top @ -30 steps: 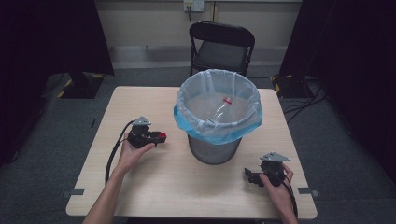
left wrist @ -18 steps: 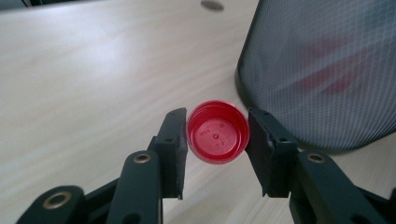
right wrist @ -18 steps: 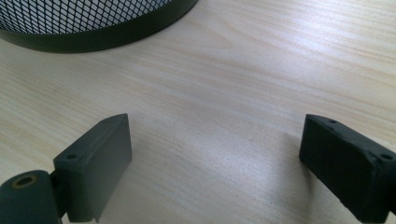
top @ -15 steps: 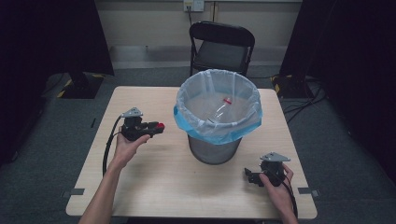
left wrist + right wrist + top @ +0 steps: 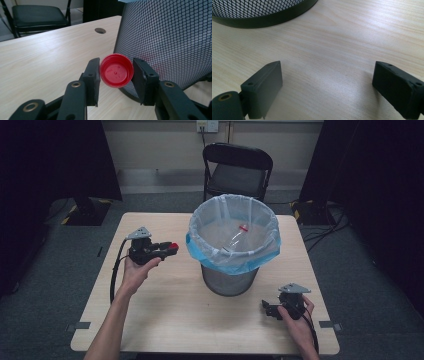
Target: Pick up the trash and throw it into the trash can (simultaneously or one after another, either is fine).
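1. The left gripper (image 5: 167,248) has risen from low over the desk (image 5: 165,310) to about the height of the bin's rim, and it has drawn nearer the mesh wastebasket (image 5: 229,279). Its jaws pinch a red bottle cap (image 5: 116,70) between their pads, the cap's open side facing back along the jaws.

2. In the left gripper view the mesh wall of the wastebasket stands just beyond the jaw tips, behind the cap and to their right.

3. That lift probably means the cap is being carried to the bin: it is picked up but not yet over the opening, so the drop is not yet done.

4. The right gripper (image 5: 272,309) has kept its place near the desk's front edge. Its jaws are spread with nothing between them, bare desk under them and the wastebasket's base beyond their tips.

5. A clear plastic bottle (image 5: 234,239) lies inside the blue bag liner (image 5: 222,257).

6. Faint embossed marks show inside the cap, too small to read; no other writing or brand is legible.
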### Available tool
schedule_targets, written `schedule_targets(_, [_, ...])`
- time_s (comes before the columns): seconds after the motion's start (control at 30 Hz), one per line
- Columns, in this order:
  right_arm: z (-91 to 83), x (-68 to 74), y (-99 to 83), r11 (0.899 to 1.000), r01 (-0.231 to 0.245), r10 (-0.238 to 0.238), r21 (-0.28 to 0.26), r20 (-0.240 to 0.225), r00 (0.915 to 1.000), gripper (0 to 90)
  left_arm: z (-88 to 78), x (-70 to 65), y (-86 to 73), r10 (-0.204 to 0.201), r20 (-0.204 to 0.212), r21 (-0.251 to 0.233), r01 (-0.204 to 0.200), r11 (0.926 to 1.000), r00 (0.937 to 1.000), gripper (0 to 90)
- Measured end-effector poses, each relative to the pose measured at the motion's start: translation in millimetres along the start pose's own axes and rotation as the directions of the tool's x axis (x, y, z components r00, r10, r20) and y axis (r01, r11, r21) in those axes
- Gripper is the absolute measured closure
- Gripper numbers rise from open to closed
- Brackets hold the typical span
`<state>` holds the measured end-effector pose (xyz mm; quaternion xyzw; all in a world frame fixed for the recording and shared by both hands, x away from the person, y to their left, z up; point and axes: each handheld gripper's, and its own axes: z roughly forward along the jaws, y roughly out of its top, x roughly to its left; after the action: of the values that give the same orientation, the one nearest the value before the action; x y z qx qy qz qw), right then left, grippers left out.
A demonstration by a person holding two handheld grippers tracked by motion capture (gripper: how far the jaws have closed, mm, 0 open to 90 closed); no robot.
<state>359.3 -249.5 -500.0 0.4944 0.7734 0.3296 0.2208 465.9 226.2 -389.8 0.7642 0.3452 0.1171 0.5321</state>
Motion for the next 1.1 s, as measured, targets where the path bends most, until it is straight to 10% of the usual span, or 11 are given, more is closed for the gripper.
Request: schedule_targets(1.1, [0.0, 0.0, 0.0, 1.0, 0.0, 0.0, 0.0, 0.0, 1.0, 8.5, -33.1, -6.9, 55.3, 0.018, 0.018, -0.157, -0.015, 0.9875, 0.9997, 59.1])
